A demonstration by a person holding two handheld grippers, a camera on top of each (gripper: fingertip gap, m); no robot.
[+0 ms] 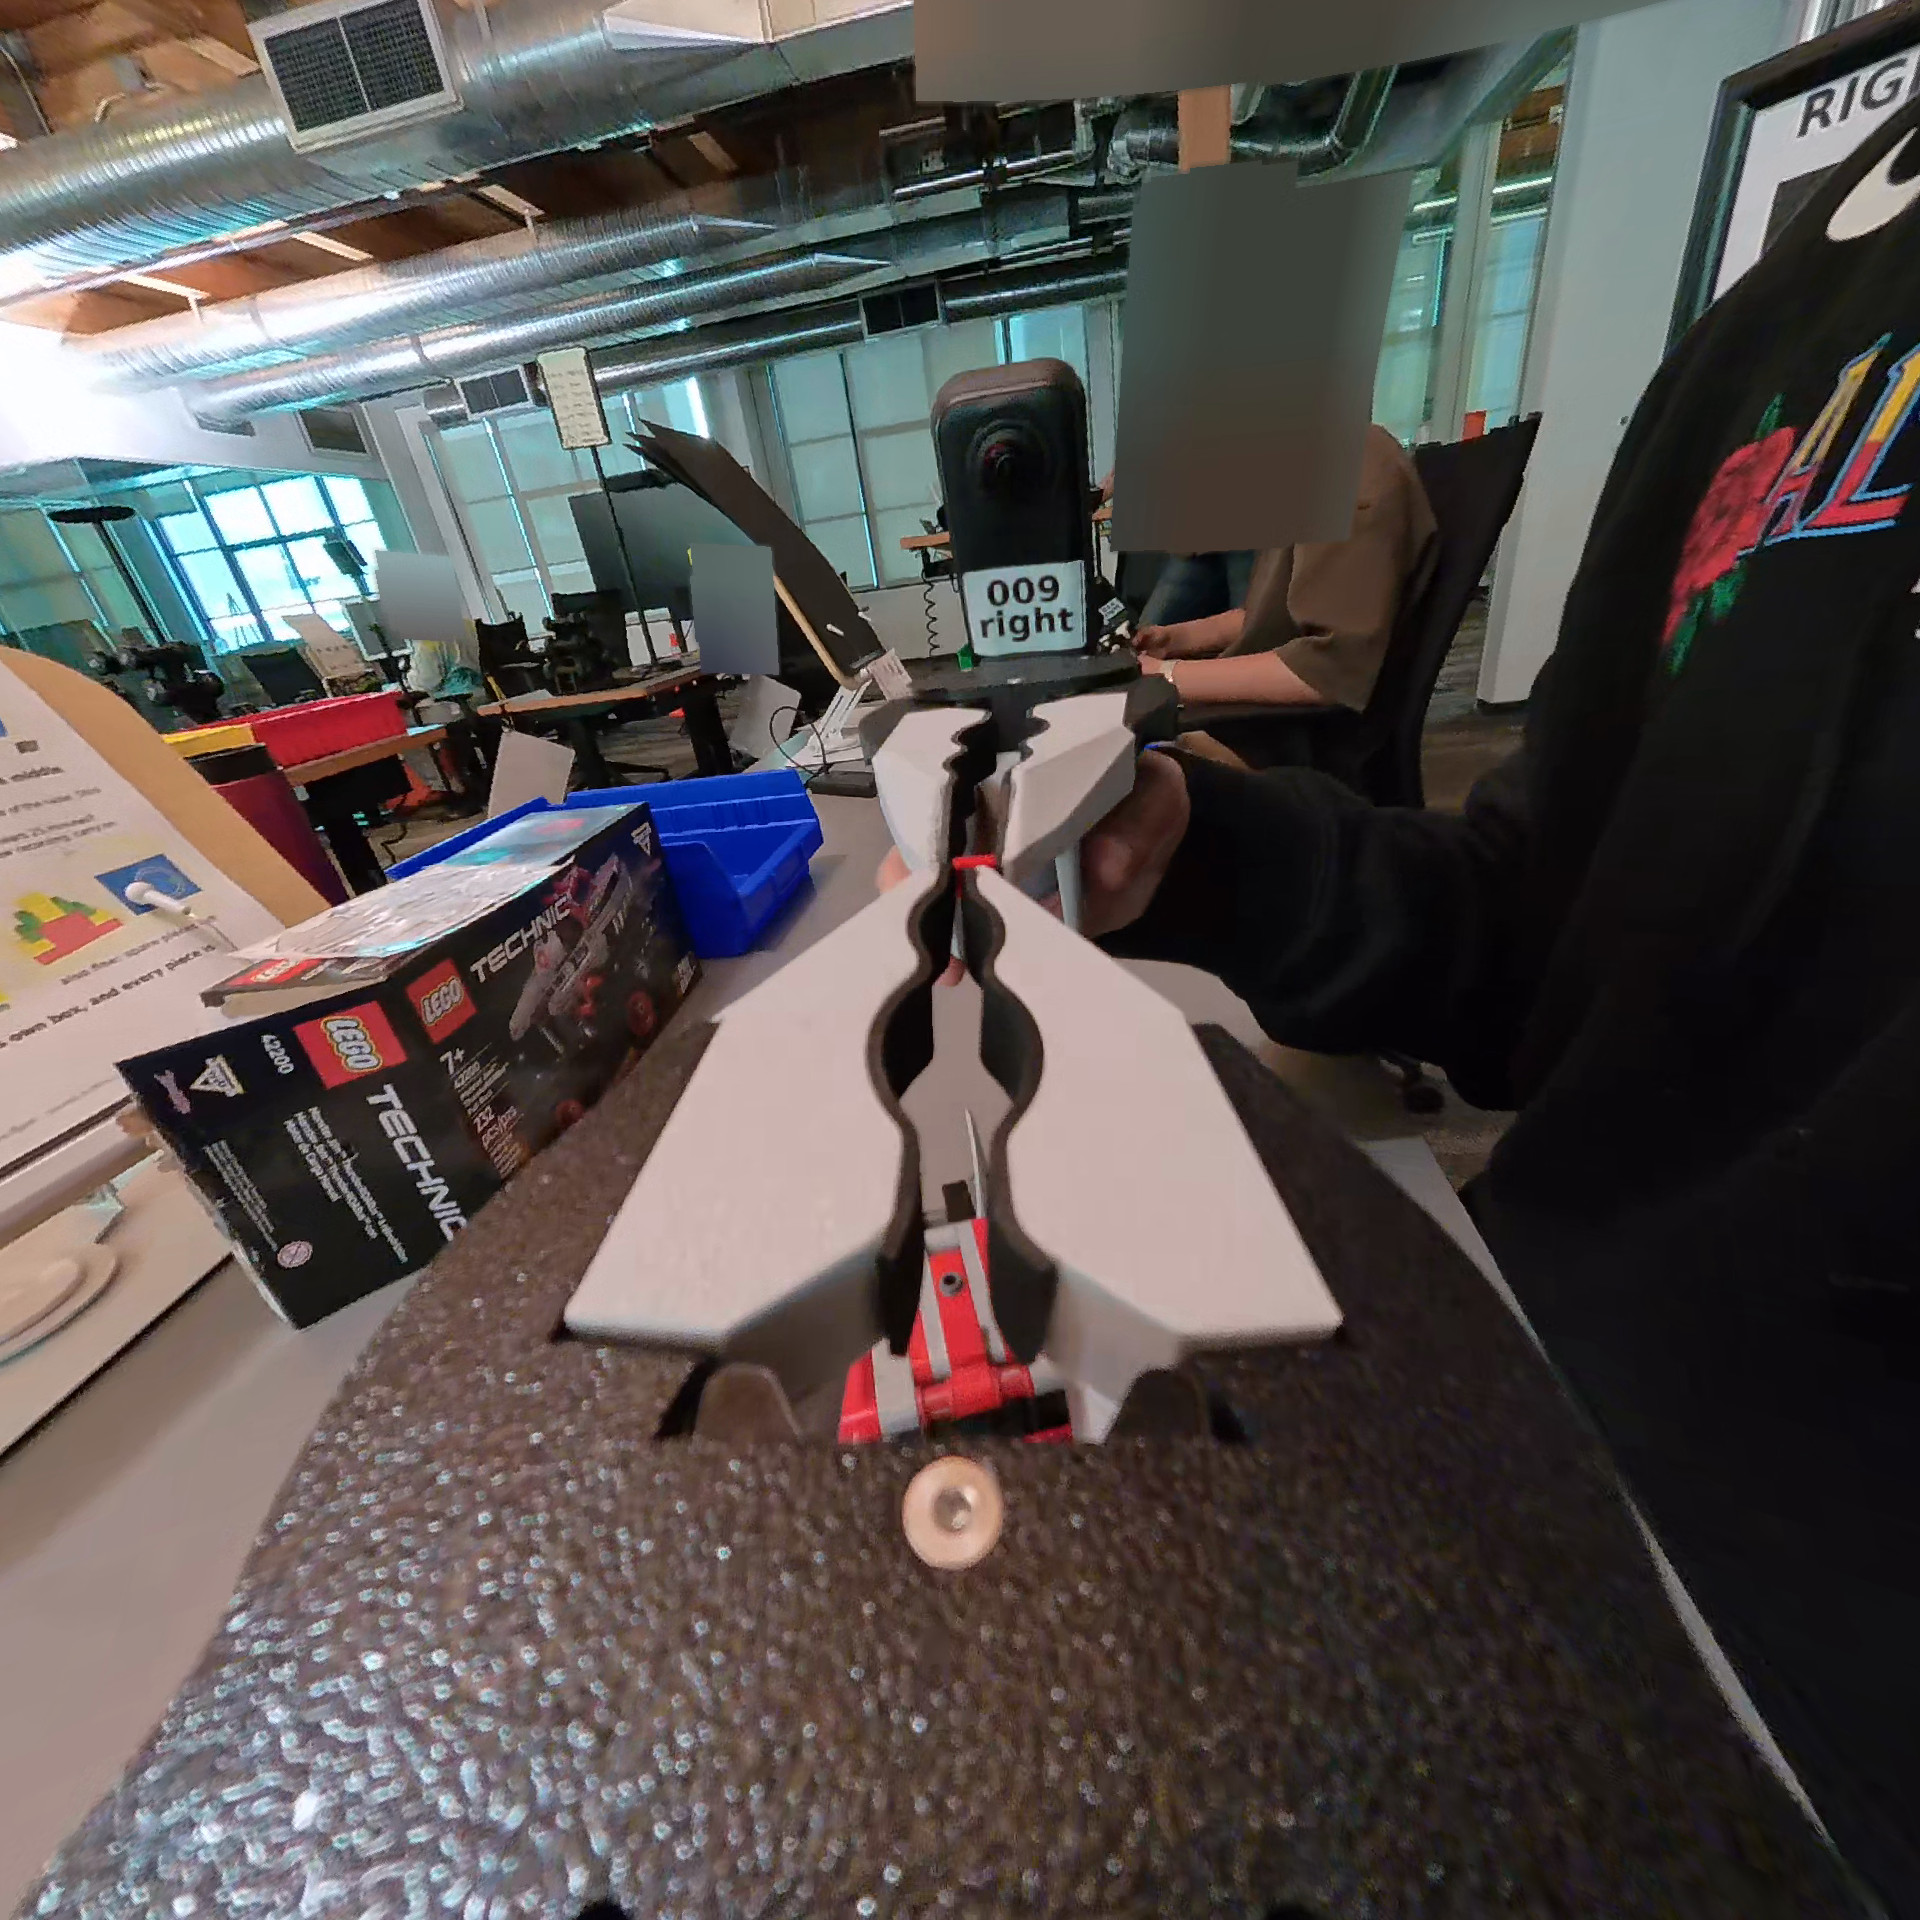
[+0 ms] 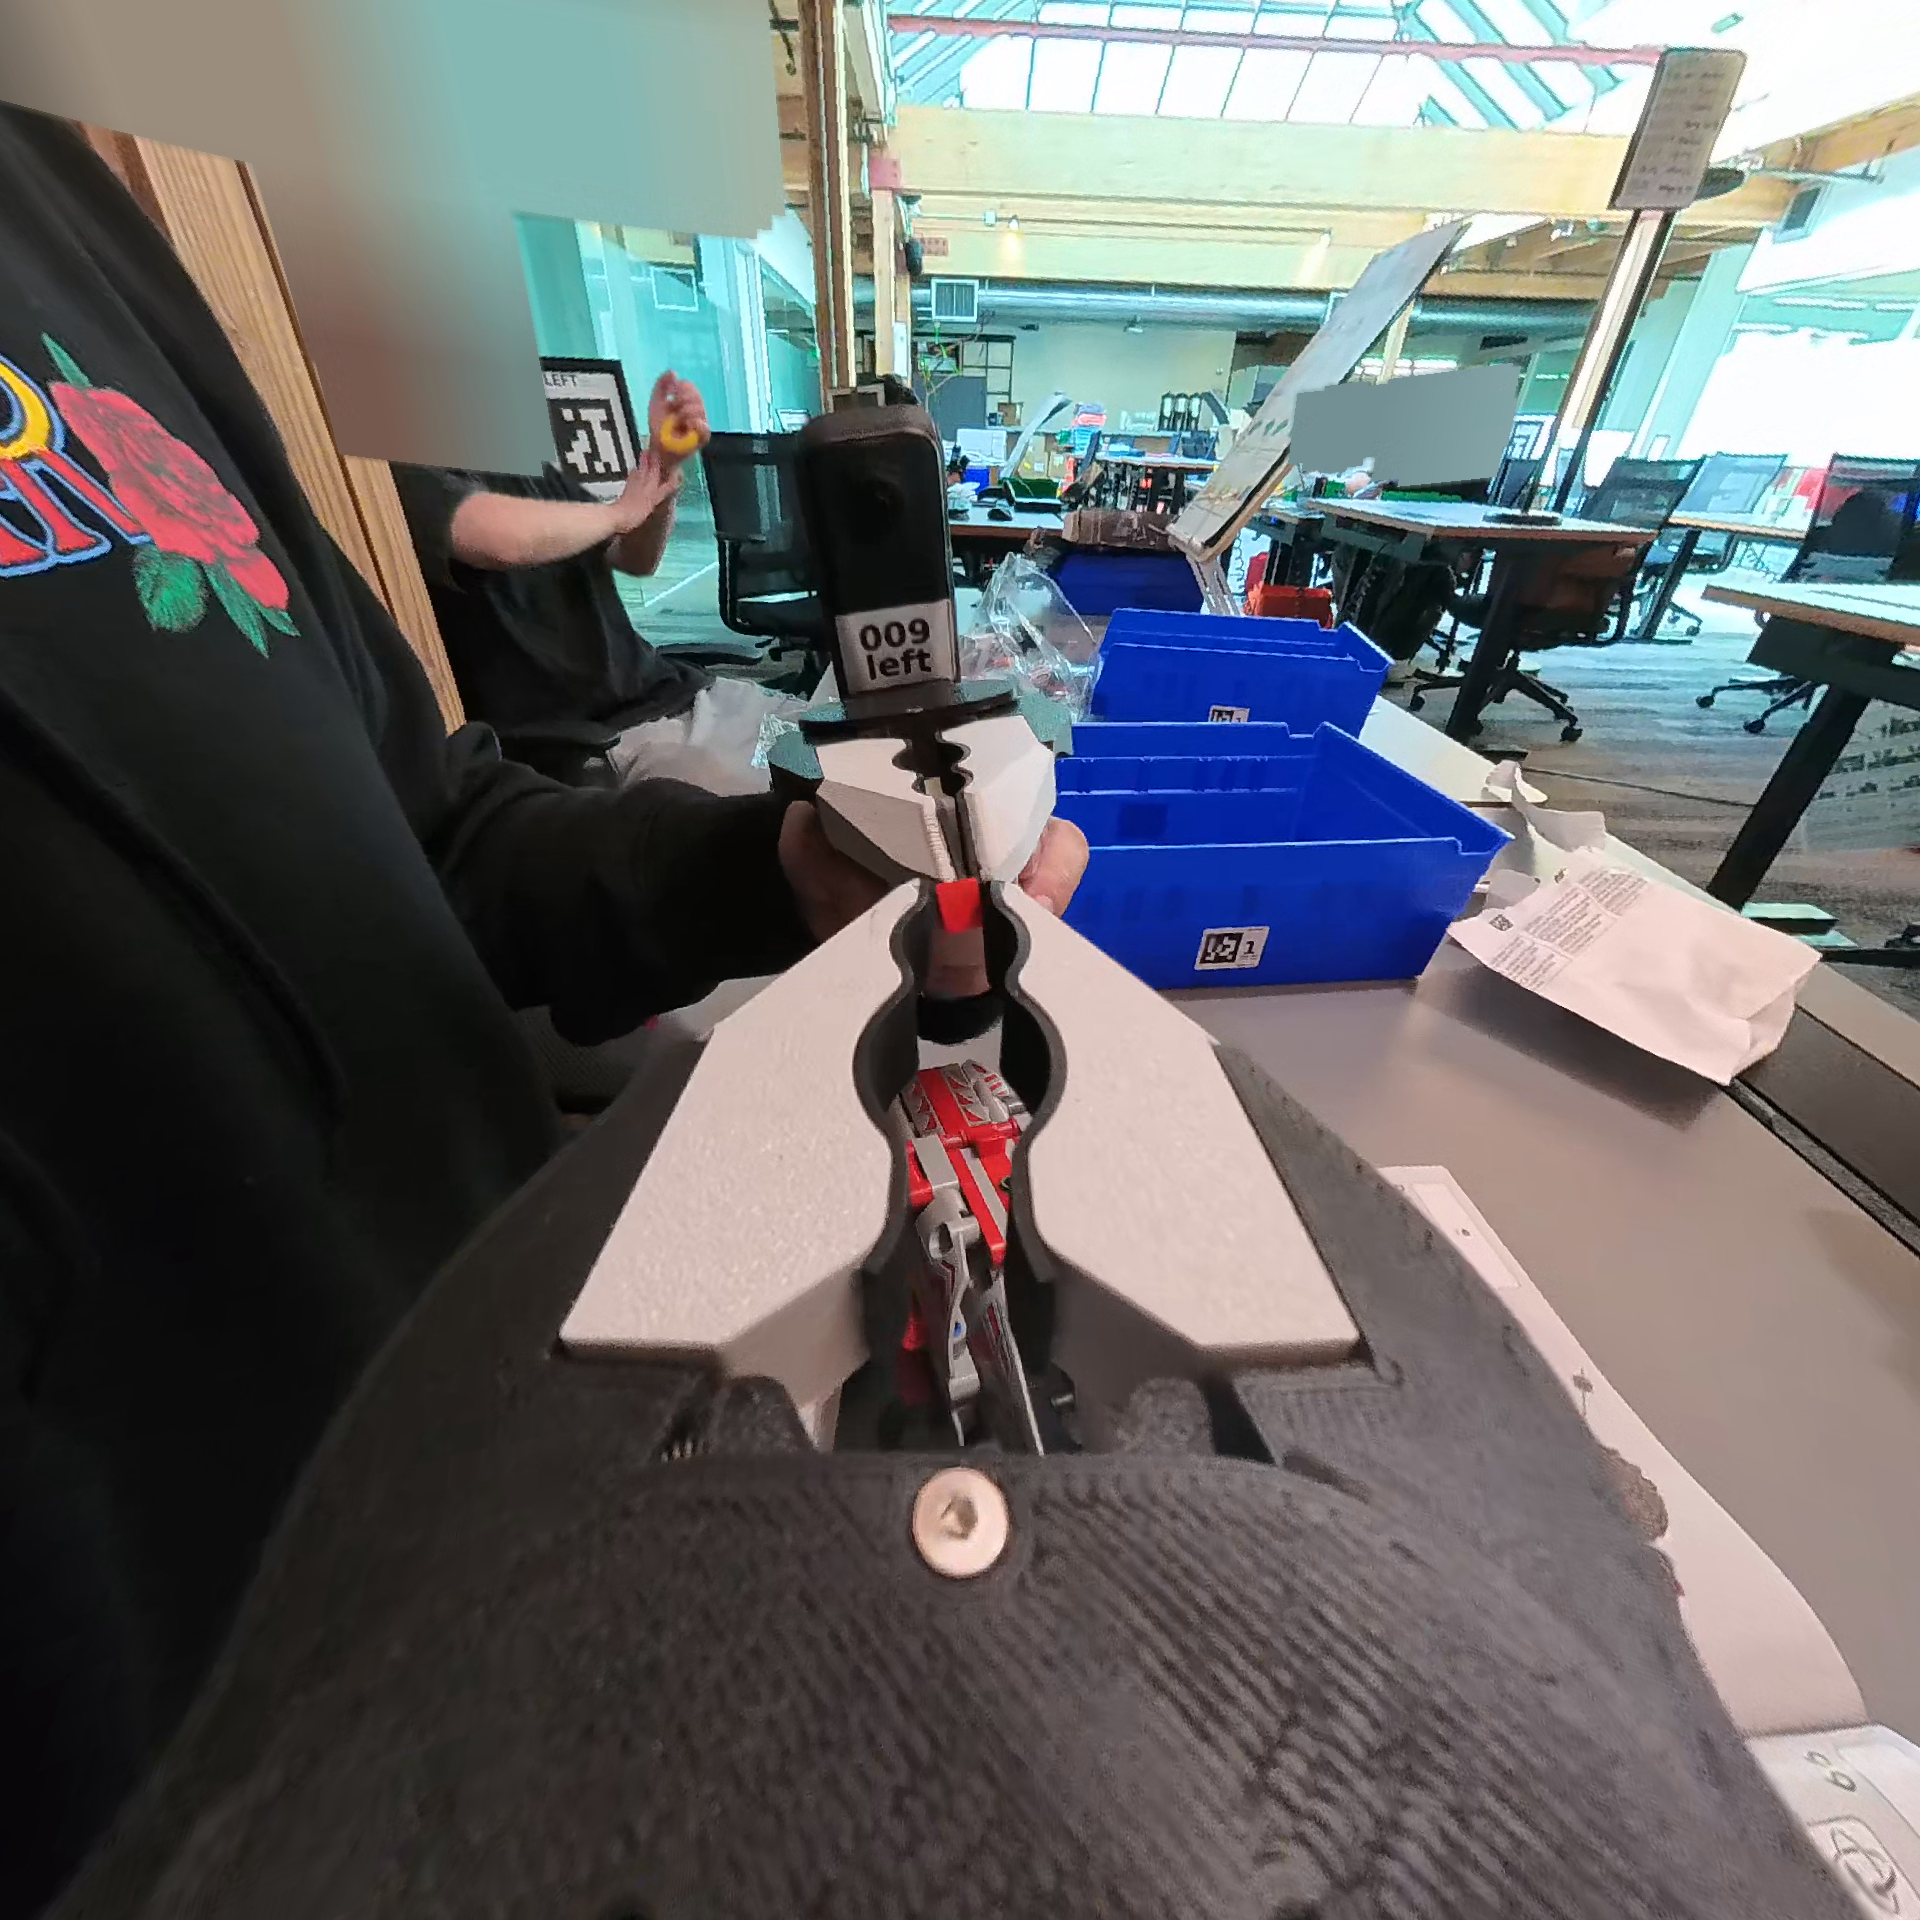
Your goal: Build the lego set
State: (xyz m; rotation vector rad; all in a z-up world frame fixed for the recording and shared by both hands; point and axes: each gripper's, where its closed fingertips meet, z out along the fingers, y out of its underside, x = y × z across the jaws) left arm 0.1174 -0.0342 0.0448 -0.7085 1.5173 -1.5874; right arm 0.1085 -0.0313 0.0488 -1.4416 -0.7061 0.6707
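Observation:
My two grippers meet tip to tip above the grey table [image 2: 1455, 1143]. My right gripper [image 2: 958, 902] is shut on a small red Lego piece [image 2: 956, 906], which shows as a thin red edge in the left wrist view [image 1: 971, 862]. My left gripper [image 1: 966, 883] is shut on a thin grey ridged piece [image 2: 945, 831] whose end meets the red piece. A red and grey Lego model shows through the gap under the fingers in both views [image 1: 956, 1340] [image 2: 961, 1184]. I cannot tell what the model rests on.
A black Lego set box [image 1: 416, 1060] lies on the table to the left. Blue bins [image 2: 1247, 842] [image 1: 727, 862] stand behind the grippers. A white paper bag [image 2: 1642, 956] lies at the right edge. An instruction board [image 1: 83, 883] leans at far left. Black sleeves [image 1: 1403, 914] reach in. The grippers are tip to tip, or close to it.

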